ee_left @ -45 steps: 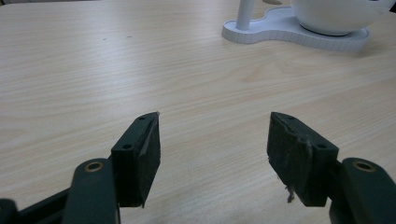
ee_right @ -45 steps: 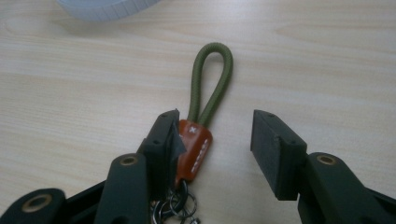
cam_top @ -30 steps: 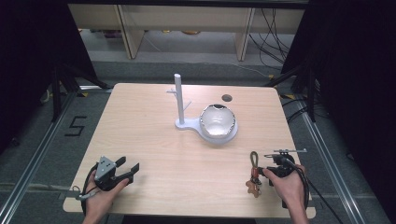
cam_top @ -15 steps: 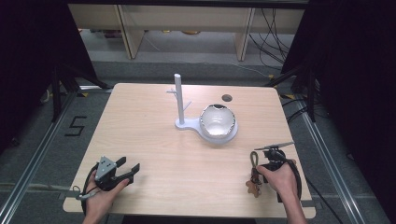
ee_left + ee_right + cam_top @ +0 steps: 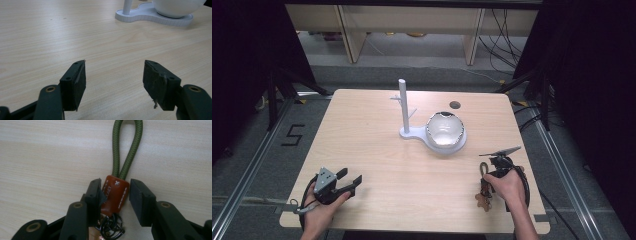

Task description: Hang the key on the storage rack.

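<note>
Right gripper (image 5: 115, 192) jaws, closing, hide the keychain (image 5: 115, 192) strap's lower end.

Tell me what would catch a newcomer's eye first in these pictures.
Probably the keychain near the table's front right edge: a green cord loop with a brown leather tab and metal rings, lying flat between the right tongs, whose jaws have just been closing around the tab. Next, the white stand with its upright post and the shiny bowl on its base, at mid-table. The left tongs sit open over bare wood at the front left.
</note>
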Tool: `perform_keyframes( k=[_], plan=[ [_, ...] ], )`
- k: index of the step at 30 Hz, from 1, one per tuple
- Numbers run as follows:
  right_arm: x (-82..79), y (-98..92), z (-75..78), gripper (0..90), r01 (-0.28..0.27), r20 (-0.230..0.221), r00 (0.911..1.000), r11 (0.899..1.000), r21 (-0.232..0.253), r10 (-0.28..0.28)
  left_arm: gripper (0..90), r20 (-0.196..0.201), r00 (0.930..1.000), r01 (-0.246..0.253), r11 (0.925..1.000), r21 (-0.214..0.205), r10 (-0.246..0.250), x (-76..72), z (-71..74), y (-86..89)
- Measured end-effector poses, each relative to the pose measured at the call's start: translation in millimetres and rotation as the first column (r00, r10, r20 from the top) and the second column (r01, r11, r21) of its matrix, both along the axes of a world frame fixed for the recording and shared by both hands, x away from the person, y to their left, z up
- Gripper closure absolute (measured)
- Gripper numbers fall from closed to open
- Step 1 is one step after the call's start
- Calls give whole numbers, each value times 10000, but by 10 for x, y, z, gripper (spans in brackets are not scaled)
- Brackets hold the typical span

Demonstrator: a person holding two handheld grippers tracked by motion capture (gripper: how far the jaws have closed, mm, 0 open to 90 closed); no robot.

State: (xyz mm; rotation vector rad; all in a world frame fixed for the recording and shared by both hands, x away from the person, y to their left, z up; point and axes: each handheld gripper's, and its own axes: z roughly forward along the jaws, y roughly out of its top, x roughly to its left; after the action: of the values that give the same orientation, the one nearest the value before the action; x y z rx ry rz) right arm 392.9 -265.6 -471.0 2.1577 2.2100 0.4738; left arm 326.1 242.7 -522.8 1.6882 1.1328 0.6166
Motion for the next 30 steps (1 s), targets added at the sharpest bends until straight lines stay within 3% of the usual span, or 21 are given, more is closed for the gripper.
perform_keyframes(
  k=[1, 7, 8, 9, 14, 16, 17, 18, 20, 21, 23, 25, 26, 29, 30],
  plan=[
    [16, -42, -20, 624, -671, 389, 9969, 9976, -181, 677, 345, 4, 10000, 2, 10000, 12, -2, 0, 0, -1],
    [37, -7, -25, 629, -428, 159, 9989, 9986, -307, 434, 345, 4, 10000, 2, 10000, -8, -2, -1, 0, -3],
    [31, 34, 7, 631, 46, -288, 9996, 9998, -205, -52, 346, 6, 10000, 6, 10000, -9, -6, -1, 0, -4],
    [33, 43, 8, 631, 69, -337, 9994, 9997, -232, -77, 345, 8, 10000, 4, 10000, 12, -4, -1, 0, -3],
    [40, 80, 2, 646, 136, -551, 9984, 9997, -205, -147, 346, 21, 10000, 15, 10000, 33, -15, -2, 0, -5],
    [47, 73, -5, 648, -195, -530, 9984, 9992, -359, 176, 346, 14, 10000, 14, 10000, 29, -14, -2, -1, -6],
    [47, 94, -3, 651, 29, -566, 9984, 9994, -337, -48, 346, 14, 10000, 17, 10000, 34, -17, -2, 0, -6],
    [59, 65, -26, 656, -416, -313, 9987, 9976, -555, 399, 346, 16, 10000, 20, 10000, 31, -20, -2, -1, -7],
    [49, 129, 6, 677, 131, -755, 9970, 9997, -216, -147, 346, 8, 10000, 14, 10000, 25, -15, -2, -1, -6],
    [57, 115, -5, 695, -82, -562, 9984, 9993, -370, 61, 346, 6, 10000, 14, 10000, 27, -14, -2, 0, -6],
    [64, 118, 5, 733, -232, -747, 9970, 9993, -290, 210, 346, 21, 10000, 30, 10000, 57, -30, -3, 0, -5],
    [67, 123, -2, 739, -414, -640, 9972, 9983, -411, 387, 346, 25, 10000, 46, 10000, 68, -46, -3, 0, -6],
    [60, 148, 8, 743, -158, -710, 9974, 9994, -321, 135, 346, 19, 10000, 39, 10000, 59, -39, -3, 0, -7],
    [55, 140, 13, 760, -202, -640, 9978, 9994, -271, 184, 346, 24, 10000, 39, 10000, 45, -39, -3, 0, -6],
    [60, 102, -8, 769, -573, -244, 9981, 9977, -375, 564, 346, 14, 10000, 40, 10000, 34, -40, -3, -1, -6]
  ],
)
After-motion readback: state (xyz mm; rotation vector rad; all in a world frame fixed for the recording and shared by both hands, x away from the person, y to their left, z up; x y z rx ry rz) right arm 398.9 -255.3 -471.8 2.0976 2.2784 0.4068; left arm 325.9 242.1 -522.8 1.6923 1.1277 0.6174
